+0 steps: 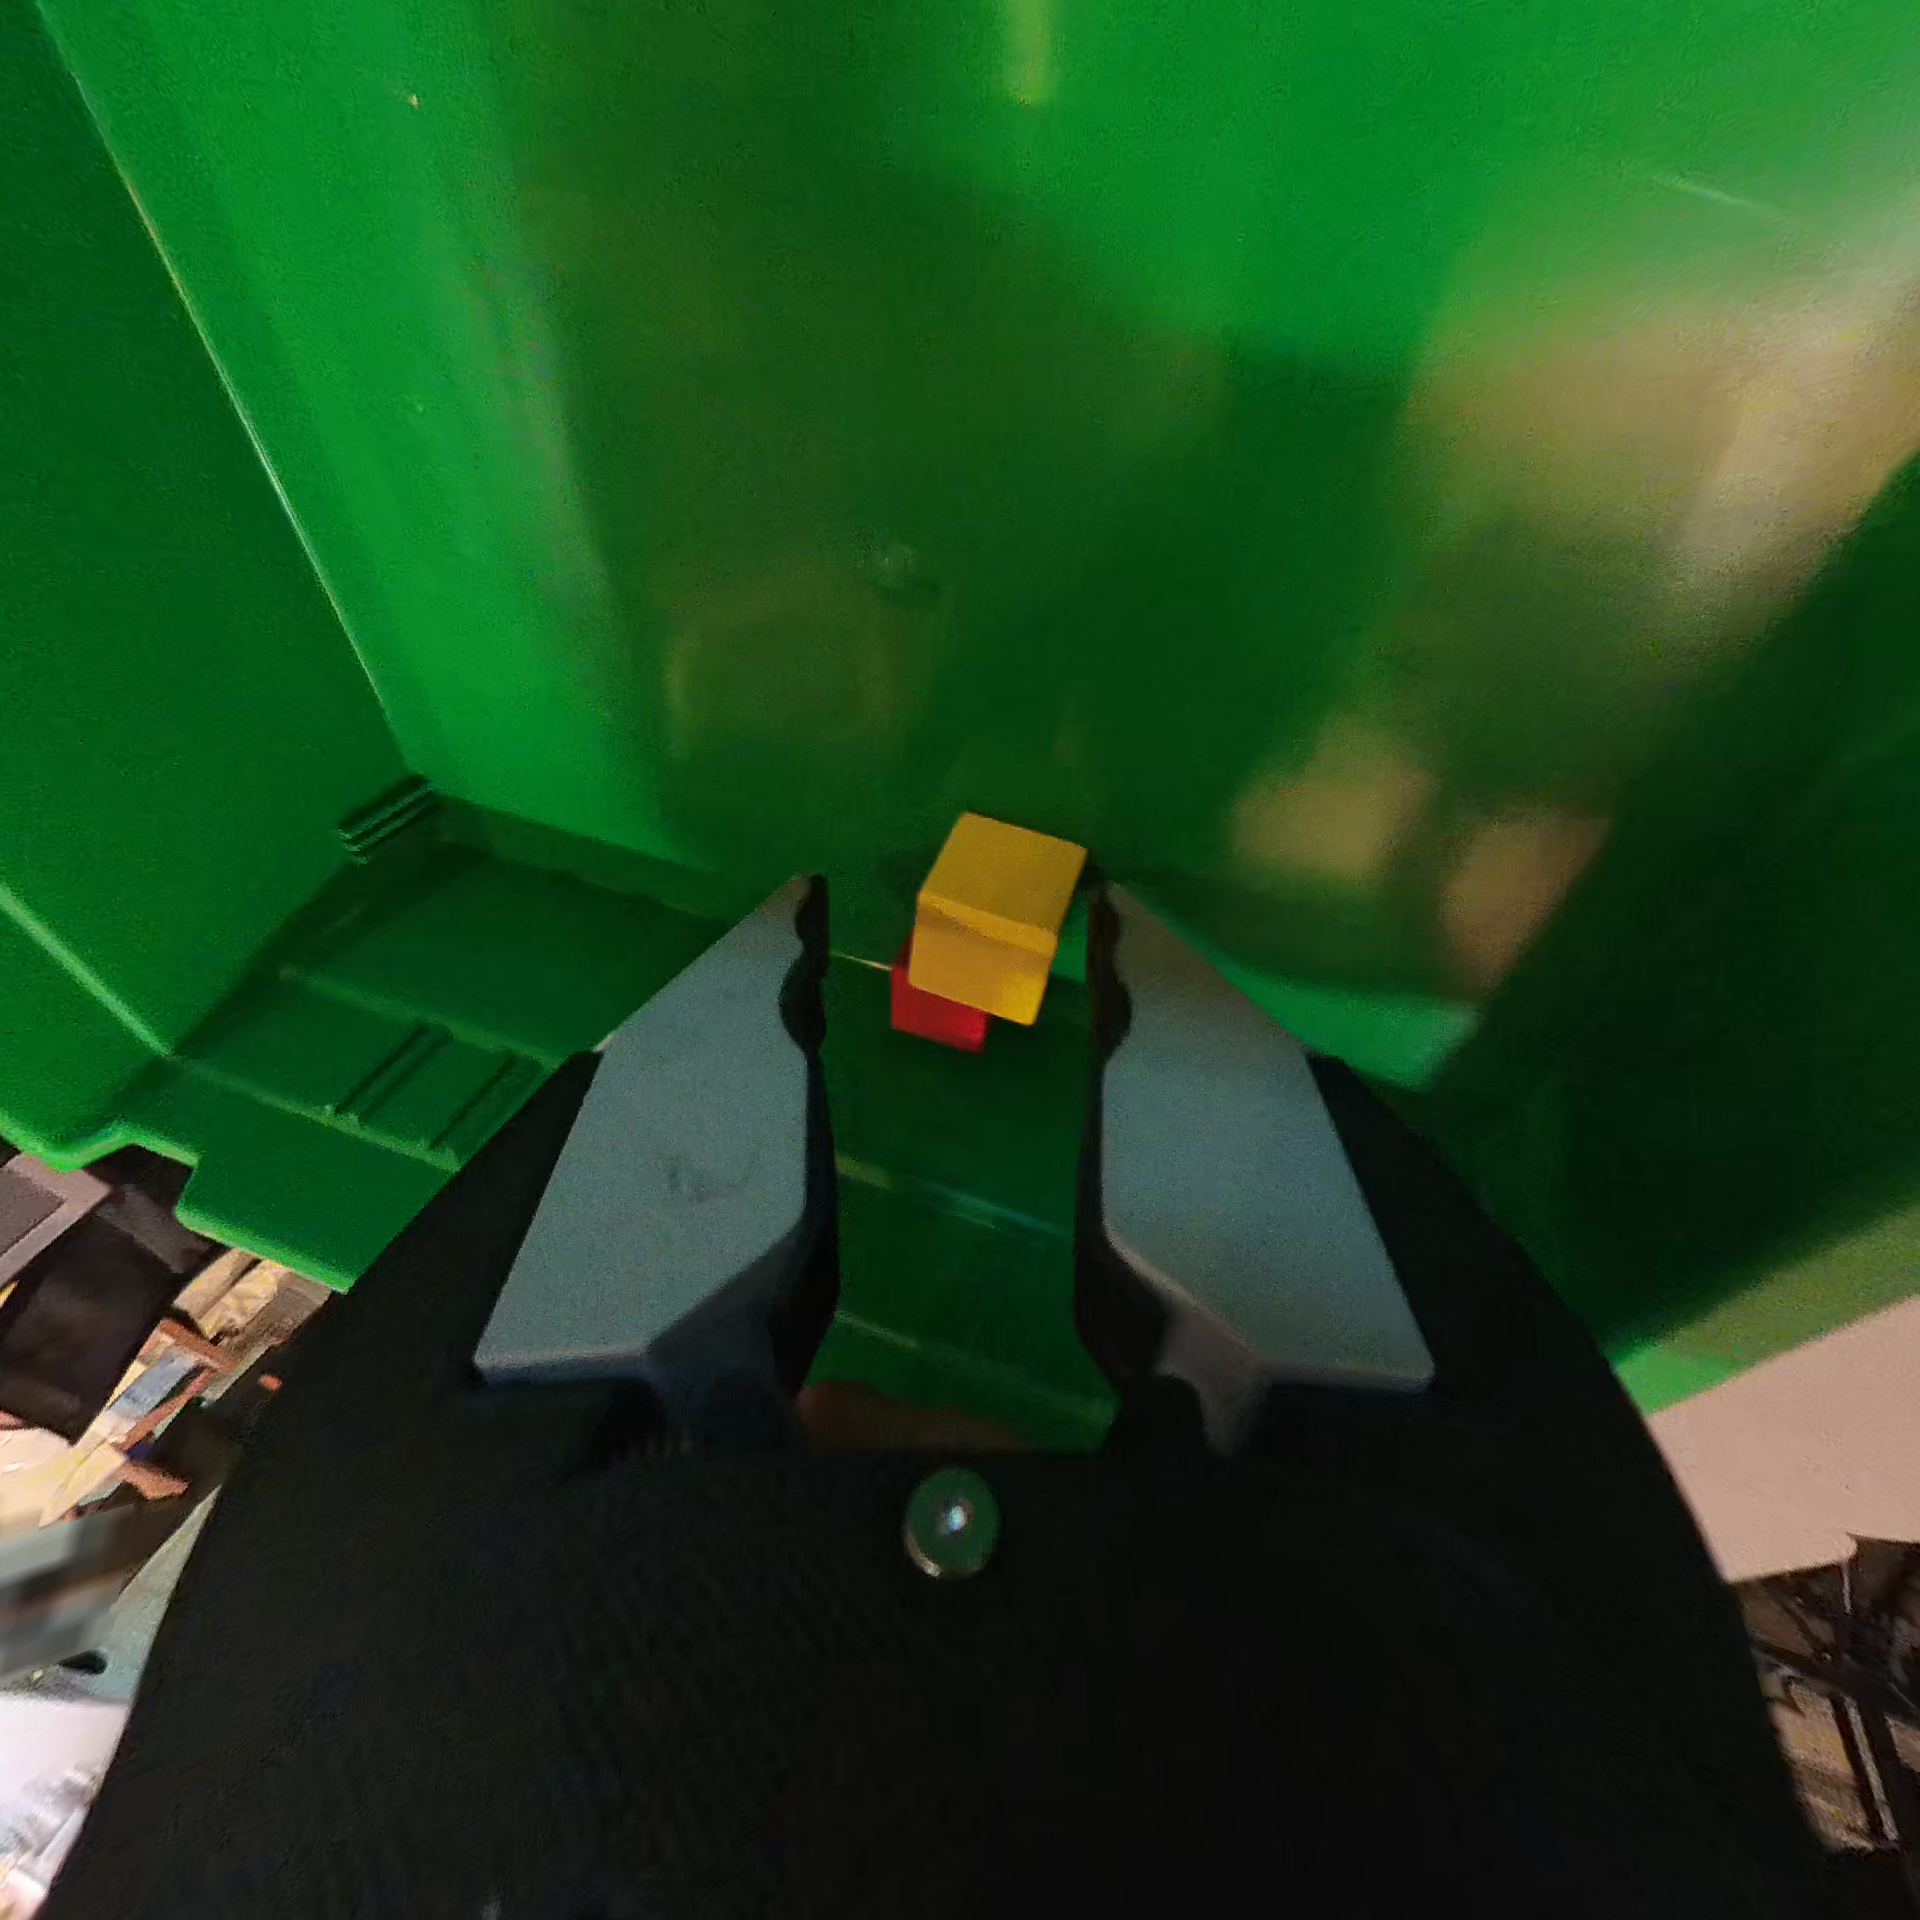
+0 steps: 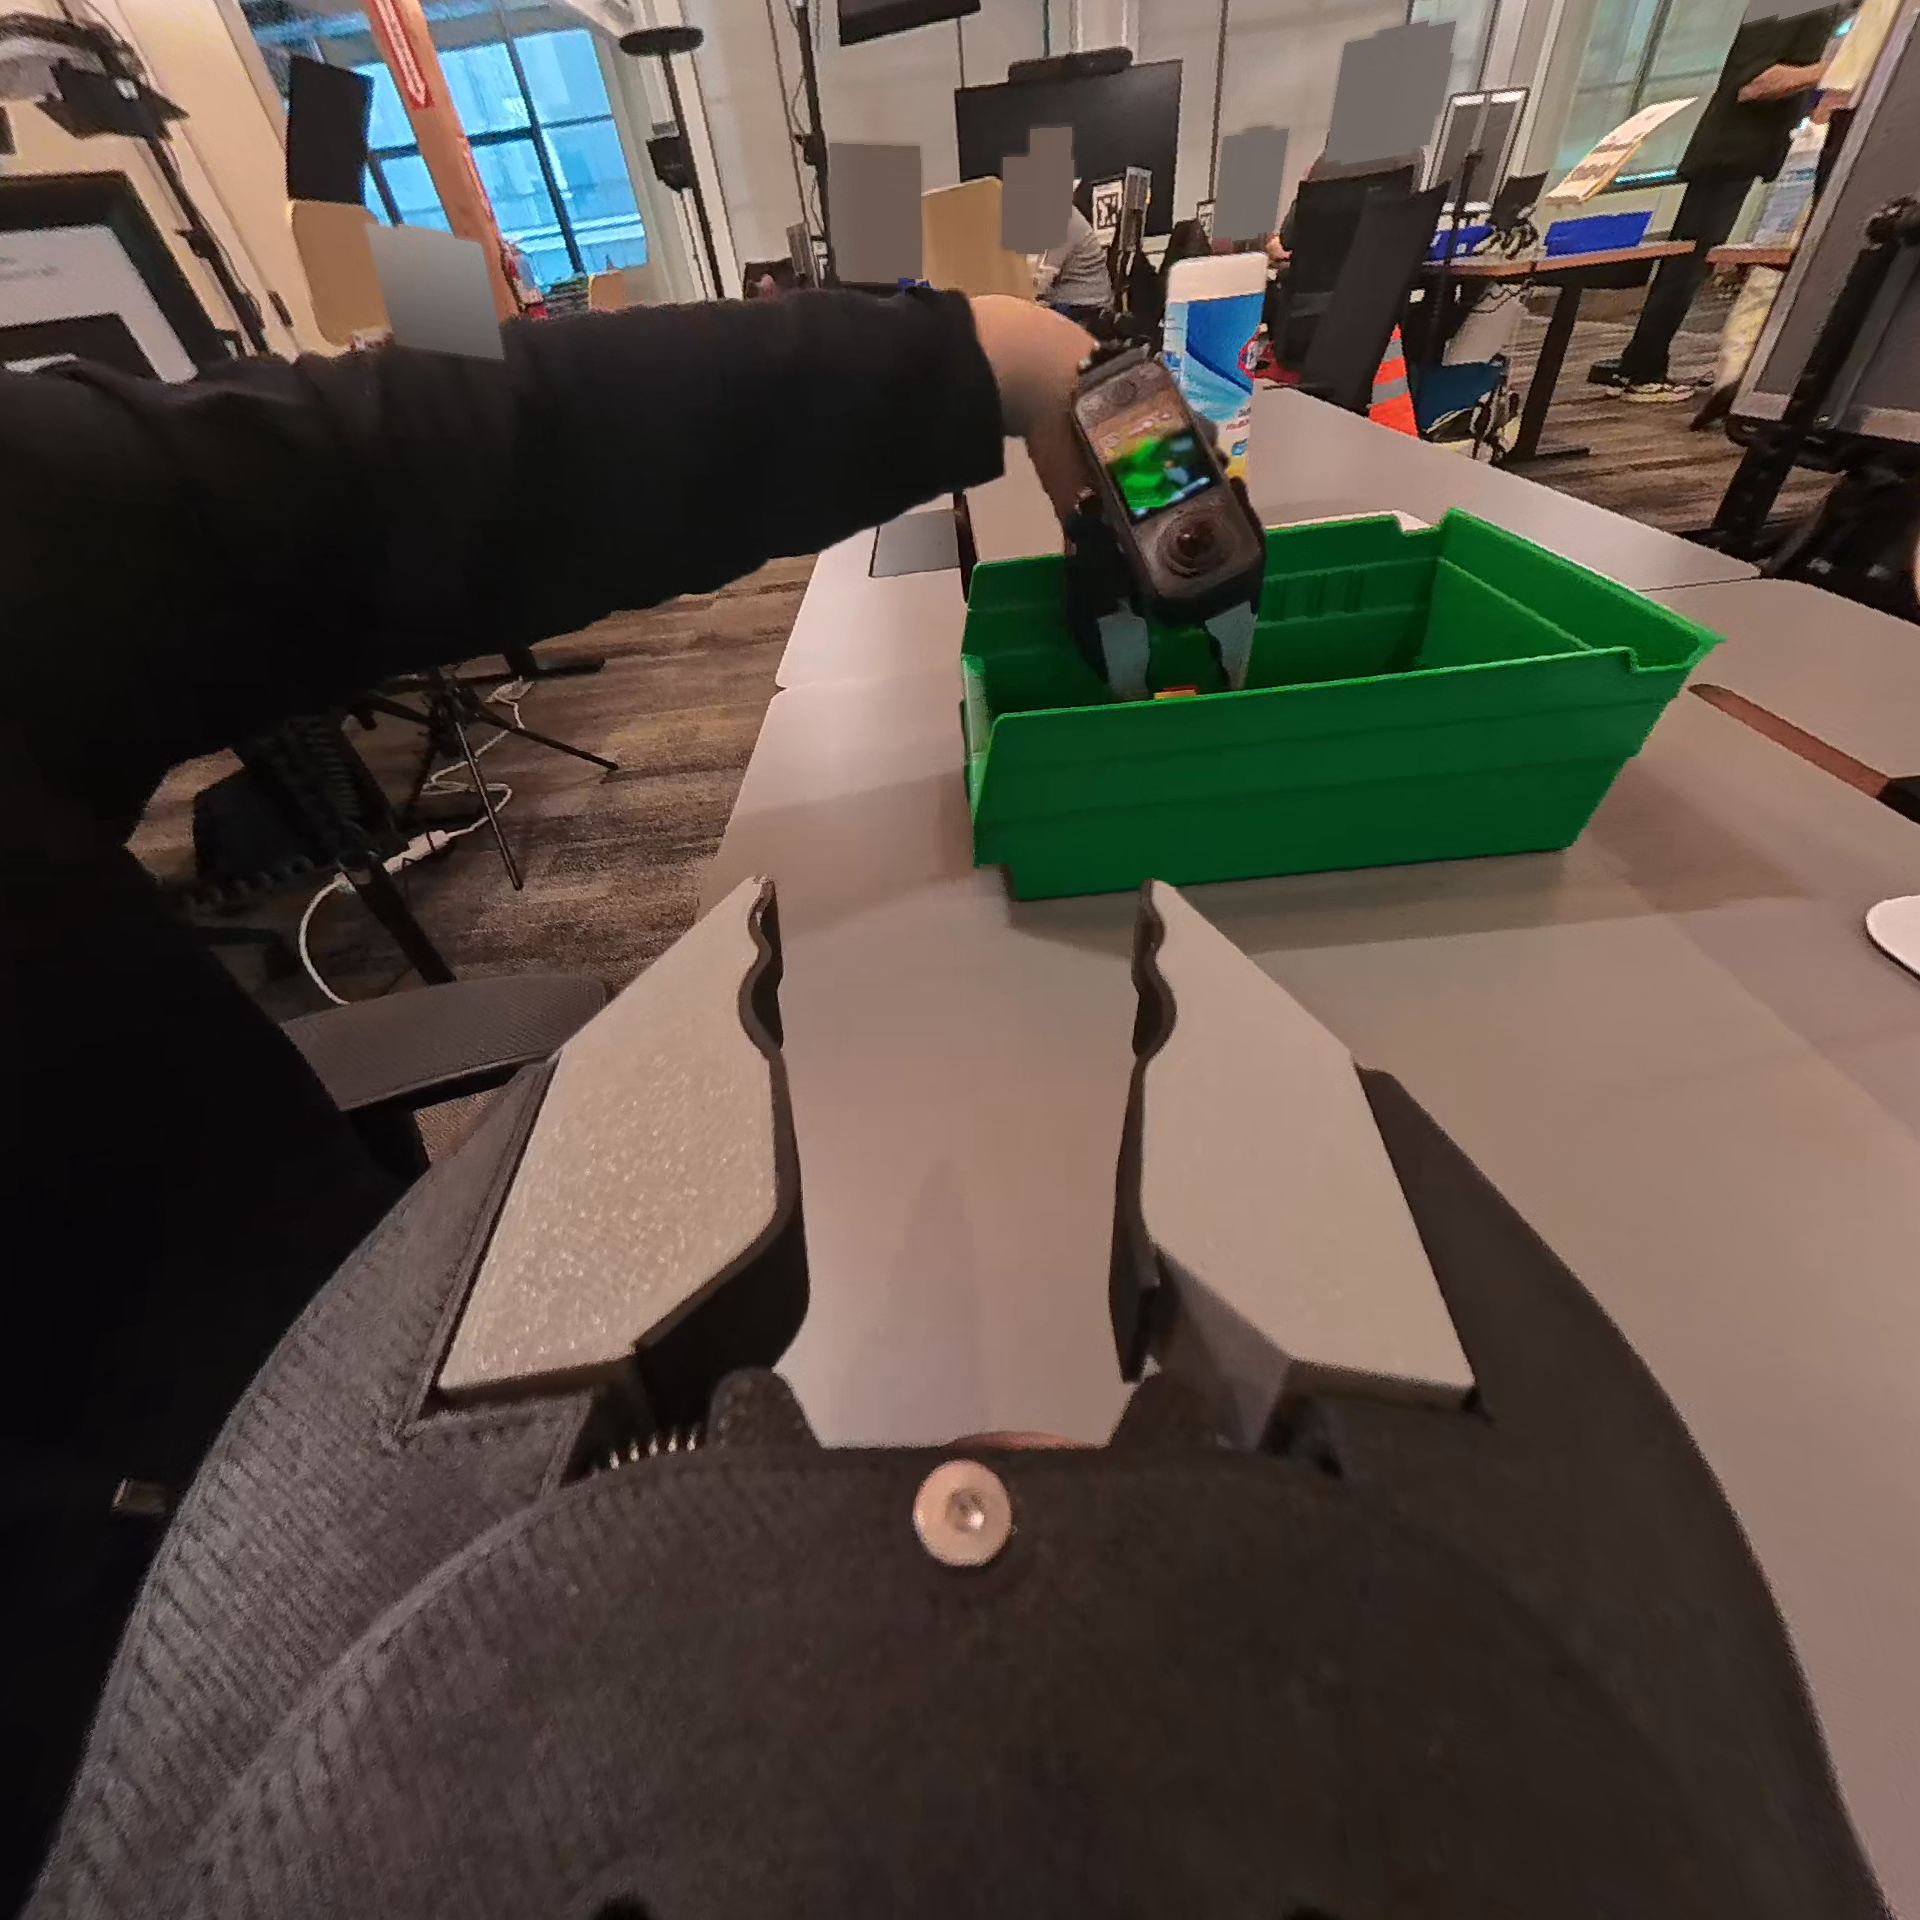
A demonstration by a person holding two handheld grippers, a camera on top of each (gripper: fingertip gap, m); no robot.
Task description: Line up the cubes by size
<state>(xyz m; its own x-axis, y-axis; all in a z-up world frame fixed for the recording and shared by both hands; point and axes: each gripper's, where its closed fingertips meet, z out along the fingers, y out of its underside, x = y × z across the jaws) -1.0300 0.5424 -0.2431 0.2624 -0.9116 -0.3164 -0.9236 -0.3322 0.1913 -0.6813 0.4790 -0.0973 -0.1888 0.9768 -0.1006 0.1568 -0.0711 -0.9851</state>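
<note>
Grey table point(image 2: 1455, 1091): carrying green plastic bin point(image 2: 1299, 769), well ahead of right gripper point(image 2: 951, 904).

Green plastic bin: housing both cubes near its end wall.

Left gripper point(image 1: 951, 894): reaching down into bin, fingers spread, gripping nothing; nearer tool by far.

Right gripper: hovering over bare table, fingers parted, empty.

Yellow cube point(image 1: 997, 914): lying dead ahead, just beyond left fingertips, slightly right of gap centre, corner-on to fingers.

Red cube point(image 1: 930, 1006): smaller, tucked against yellow cube's near lower left; whether touching, cannot tell.
</note>
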